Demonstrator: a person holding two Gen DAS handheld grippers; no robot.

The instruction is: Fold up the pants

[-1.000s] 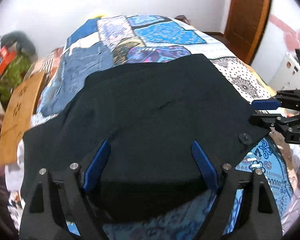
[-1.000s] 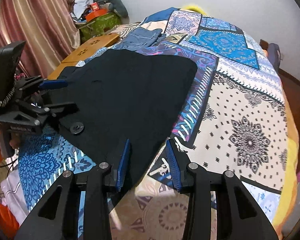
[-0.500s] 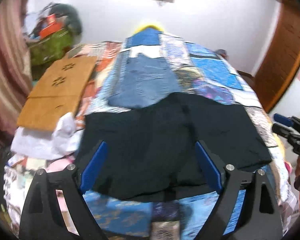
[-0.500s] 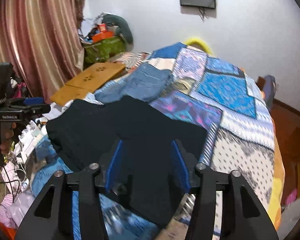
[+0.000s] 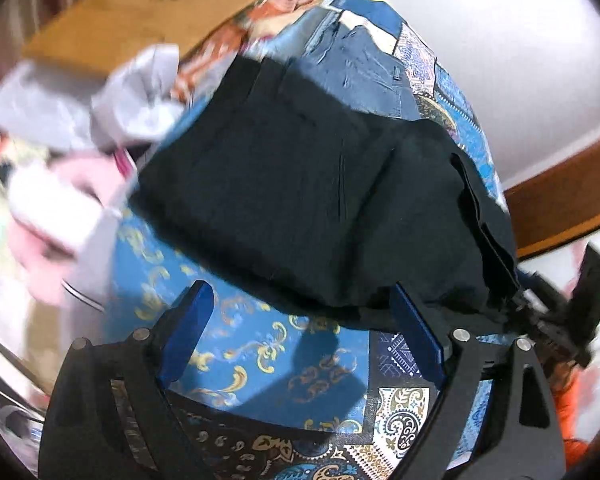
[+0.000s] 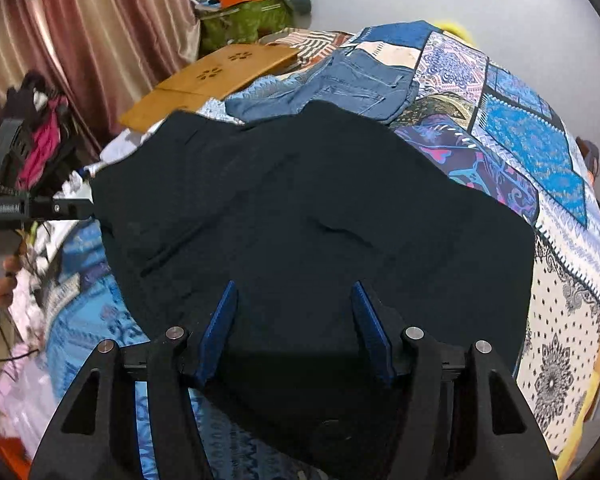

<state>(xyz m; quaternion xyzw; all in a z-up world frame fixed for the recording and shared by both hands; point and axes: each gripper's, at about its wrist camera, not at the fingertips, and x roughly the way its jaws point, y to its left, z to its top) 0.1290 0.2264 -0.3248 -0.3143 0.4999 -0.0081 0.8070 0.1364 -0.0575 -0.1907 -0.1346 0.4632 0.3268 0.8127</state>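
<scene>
Pants (image 6: pixel 312 216): black, lying spread across the centre of the right wrist frame on the bed (image 6: pixel 512 136), filling mid-frame in the left wrist view too (image 5: pixel 300 200).

My left hand-held gripper (image 5: pixel 312 340): hanging wide open over the blue quilt at lower centre, gripping nothing.

My right hand-held gripper (image 6: pixel 296 336): standing open above the pants at lower centre, holding nothing.

Jeans (image 6: pixel 352 80): lying beyond the pants, upper centre.

Wooden board (image 6: pixel 216 76): sitting upper left.
</scene>
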